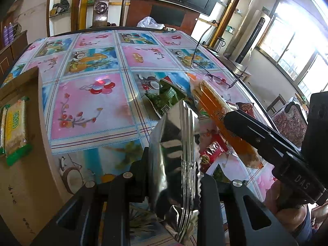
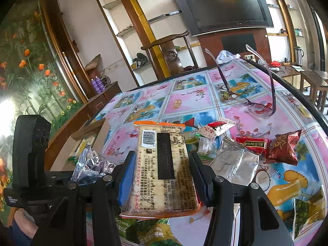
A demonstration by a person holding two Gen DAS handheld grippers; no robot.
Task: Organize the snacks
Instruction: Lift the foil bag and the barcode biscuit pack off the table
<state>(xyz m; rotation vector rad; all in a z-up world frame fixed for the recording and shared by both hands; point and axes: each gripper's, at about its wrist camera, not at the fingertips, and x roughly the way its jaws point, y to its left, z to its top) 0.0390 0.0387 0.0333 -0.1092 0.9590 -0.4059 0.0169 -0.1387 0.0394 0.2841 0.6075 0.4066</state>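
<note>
While the table [image 1: 92,106] with its bright fruit-and-flower cloth fills most of both views, a cardboard box [image 1: 30,94] stands at its edge, at nine o'clock in the left wrist view, and two green-and-yellow cracker packs [image 1: 17,129] lie inside it. At six o'clock of that same view the left gripper [image 1: 174,186] has its jaws almost fully closed on a silver foil packet [image 1: 174,153], which stands upright between them, above the cloth. At three o'clock there, the right gripper [image 1: 231,119] comes in from the side; in its own view the right gripper [image 2: 162,164] is about half open and its blue pads press both long edges of an orange cracker pack [image 2: 162,164], held over the table with the barcode side up. Beyond it, at two o'clock, small red snack packets [image 2: 266,145] and an empty silver wrapper [image 2: 235,164] lie on the cloth. Farther back a pair of glasses [image 2: 250,102] rests with the arms up.
</note>
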